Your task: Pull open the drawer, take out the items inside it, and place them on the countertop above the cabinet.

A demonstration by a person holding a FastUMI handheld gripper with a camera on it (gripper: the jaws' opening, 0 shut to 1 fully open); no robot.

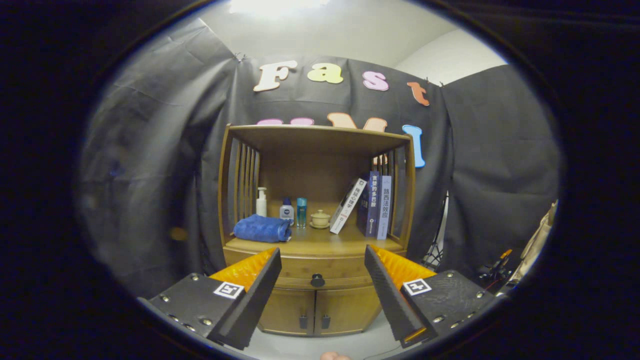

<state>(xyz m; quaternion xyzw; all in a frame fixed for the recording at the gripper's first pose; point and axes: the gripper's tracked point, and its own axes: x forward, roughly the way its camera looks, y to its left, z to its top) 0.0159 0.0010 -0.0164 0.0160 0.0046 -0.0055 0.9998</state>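
- The gripper [322, 265] sits nearest the camera, its two fingers [257, 295] spread wide apart with nothing between them but open air.
- Framed in the gap between the fingers, and still some way beyond their tips, is the drawer [320, 272] of a wooden cabinet [315, 310]; its dark round knob [317, 280] lies almost midway between the fingertips.
- The drawer front looks flush with the cabinet, so I judge it to be closed. Whatever is inside is hidden.
- Below the drawer are two cabinet doors [322, 310] with small dark handles, both shut.
- The bench [320, 245] above the drawer, which is the countertop the task names, already carries a folded blue towel [262, 228], a white pump bottle [261, 201], two small bottles [293, 210], a little lidded cup [320, 218] and a row of books [370, 205], one leaning.
- There is bare wood at the front middle of the bench, between the towel and the books, which looks like room for the drawer's contents.
- Progress, as a judgement: nothing of the task is done yet. The knob is not grasped, the drawer is not pulled, and no item has been taken out.
- What is left is the whole job: reach the knob, close on it, pull, then lift out each item and set it on the bench.
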